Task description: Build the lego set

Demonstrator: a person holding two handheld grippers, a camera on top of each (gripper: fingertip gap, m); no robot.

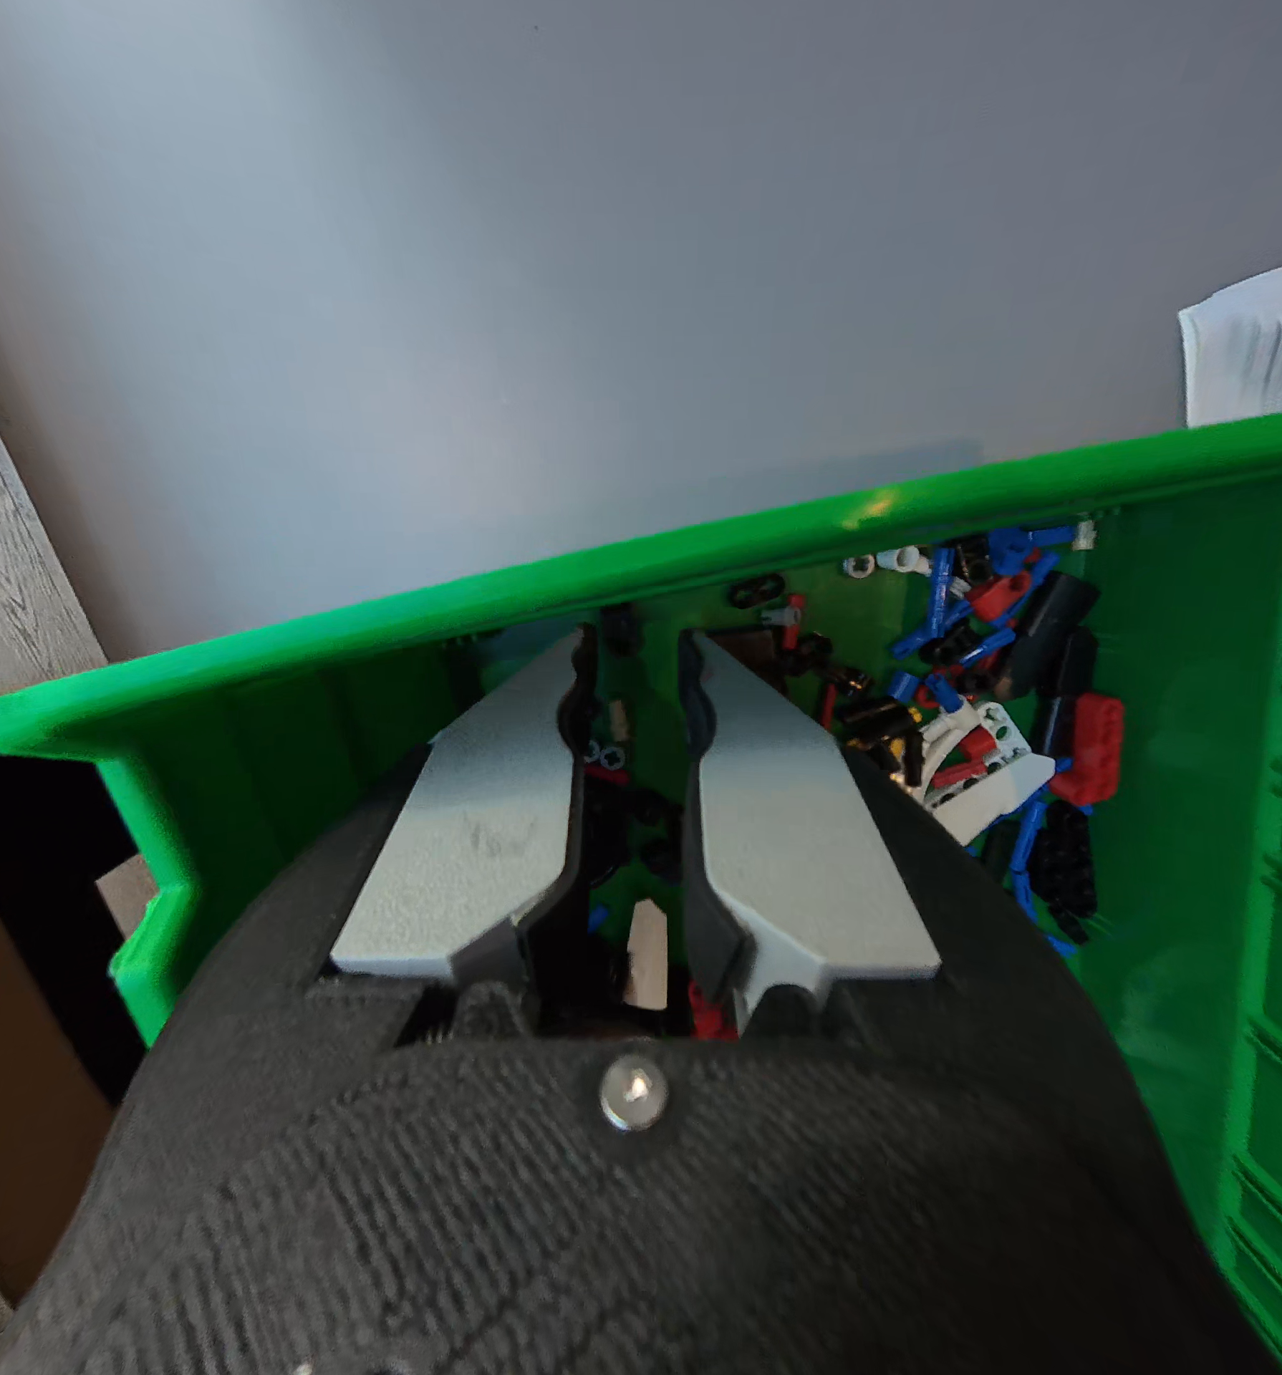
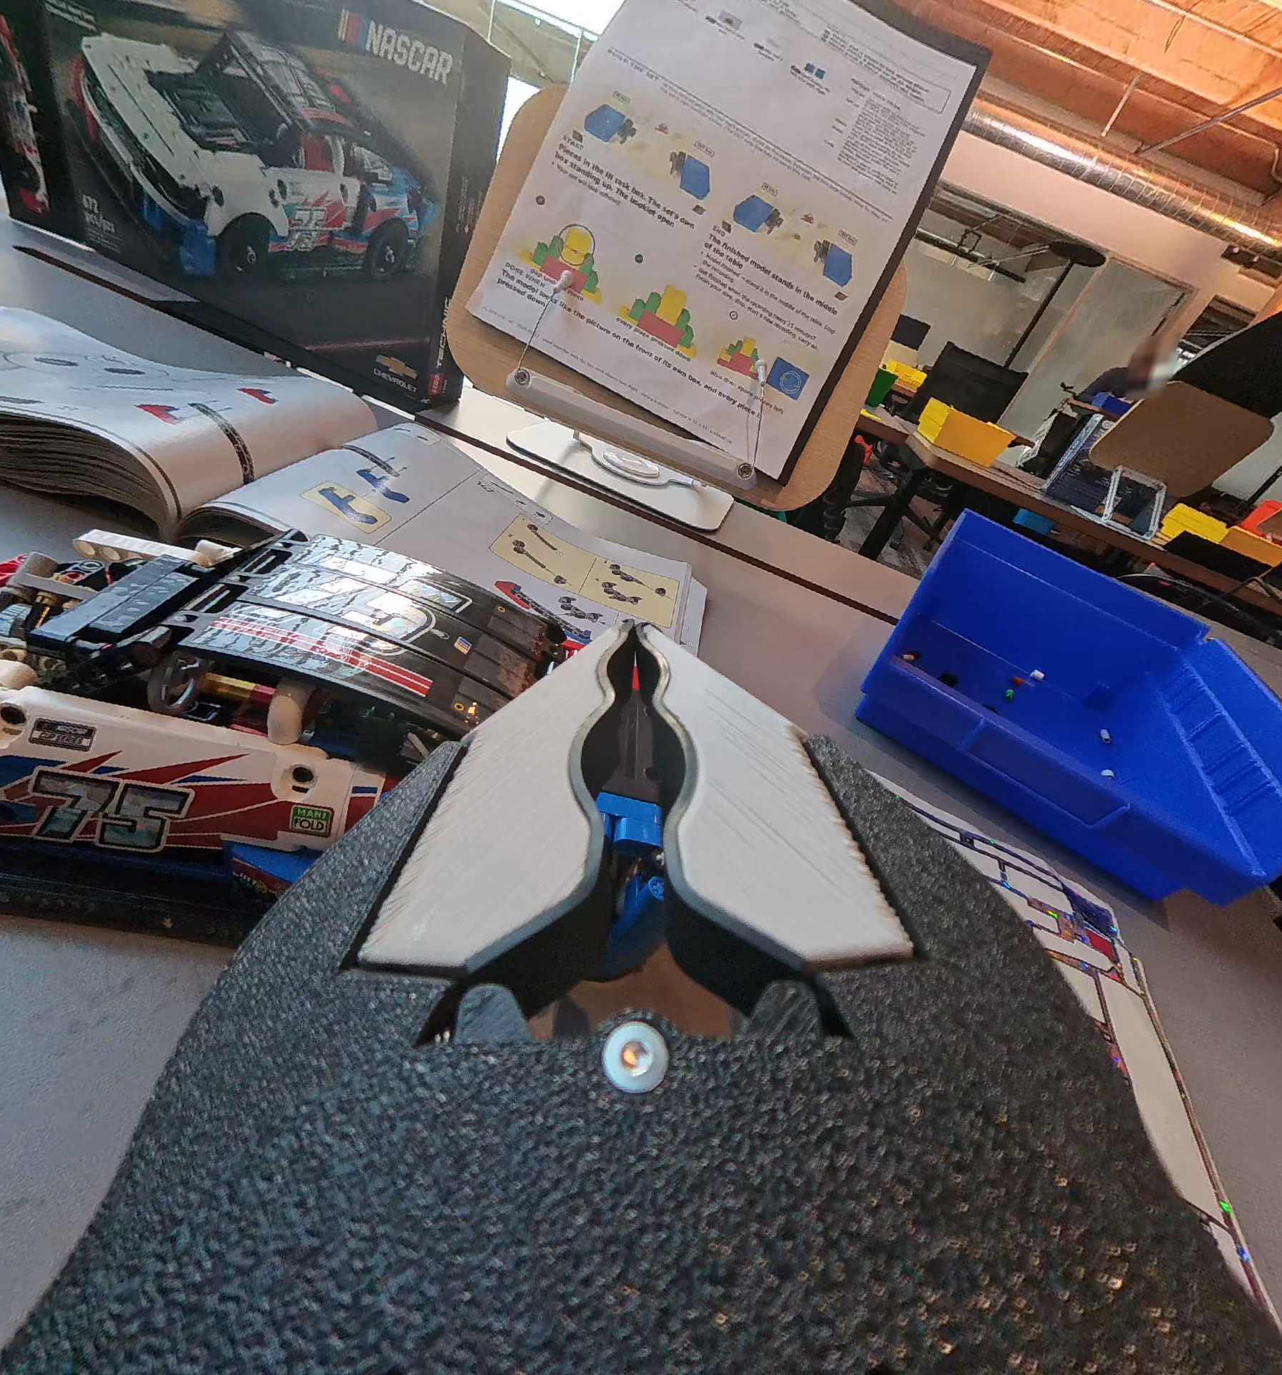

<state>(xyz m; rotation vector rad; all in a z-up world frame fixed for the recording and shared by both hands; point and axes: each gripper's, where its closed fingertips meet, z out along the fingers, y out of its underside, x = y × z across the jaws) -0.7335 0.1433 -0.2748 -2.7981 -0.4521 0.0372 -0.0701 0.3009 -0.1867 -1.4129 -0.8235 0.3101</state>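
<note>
Your left gripper's (image 1: 634, 640) body is covering the lower part of the green bin (image 1: 474, 595) — its right wall is running off the frame. Lower left, the race car model (image 2: 177, 714) is being cut off; the blue bin's (image 2: 1069, 818) specks are reading too small to identify.

Sitting beside the part-built race car (image 2: 177, 714):
- one set box (image 2: 236, 186) behind it
- one open instruction booklet (image 2: 199, 461) behind it
- one page stand (image 2: 705, 245) behind and to its right
- one blue bin (image 2: 1069, 714) to its right, holding at least six small pieces
- one sticker sheet (image 2: 1084, 952)

Lying in the left wrist view: one green bin (image 1: 474, 595) of loose pieces, too many to count.
</note>
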